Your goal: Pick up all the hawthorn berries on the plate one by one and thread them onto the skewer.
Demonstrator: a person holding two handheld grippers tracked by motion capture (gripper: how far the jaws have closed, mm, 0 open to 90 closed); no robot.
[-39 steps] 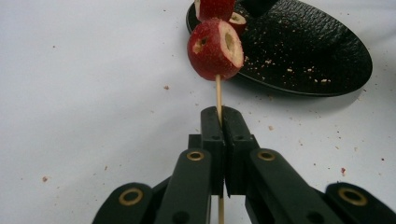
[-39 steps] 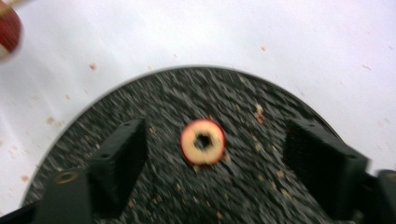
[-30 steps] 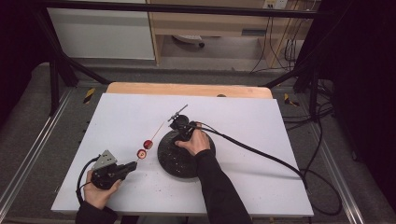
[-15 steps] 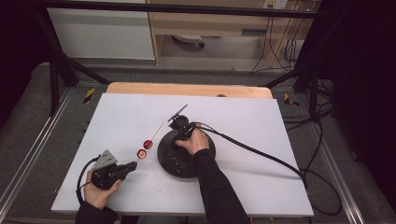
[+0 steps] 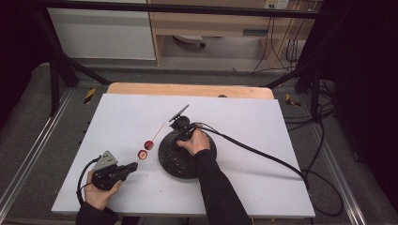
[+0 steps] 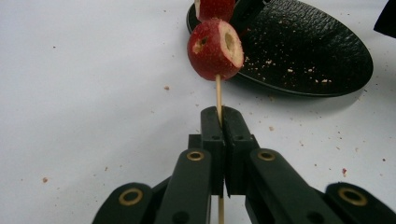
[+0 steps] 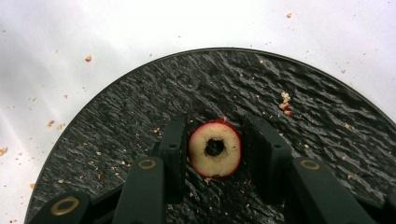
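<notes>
Left gripper [image 5: 133, 166]: low at the left of the high view. Its jaws are squeezed tight on the thin stick [image 6: 218, 95], so the stick stays stiff and points up and to the right.

Stick: it runs through two red fruit pieces [image 5: 146, 149], a bit like beads on a string. In the left gripper view the near one [image 6: 215, 49] sits just past the jaw tips, with its cut, hollowed end turned toward the plate.

Why held so: I think the free end of the stick is kept pointing toward the plate, so that one more piece can go on.

Right gripper [image 5: 182, 125]: in the middle of the high view, over the far part of the black plate [image 5: 171, 157]. Its jaws have just been closing around a cored fruit slice [image 7: 215, 149]. The slice lies flat on the plate, hole facing up, and it sits between the pads. A thin gap seems to show on each side, so I cannot tell if the pads press on it yet.

Around: small crumbs lie on the plate and on the white table [image 5: 263, 122]. A black cable [image 5: 263, 154] trails off to the right.

In the way: nothing lies between the slice and the stick.
</notes>
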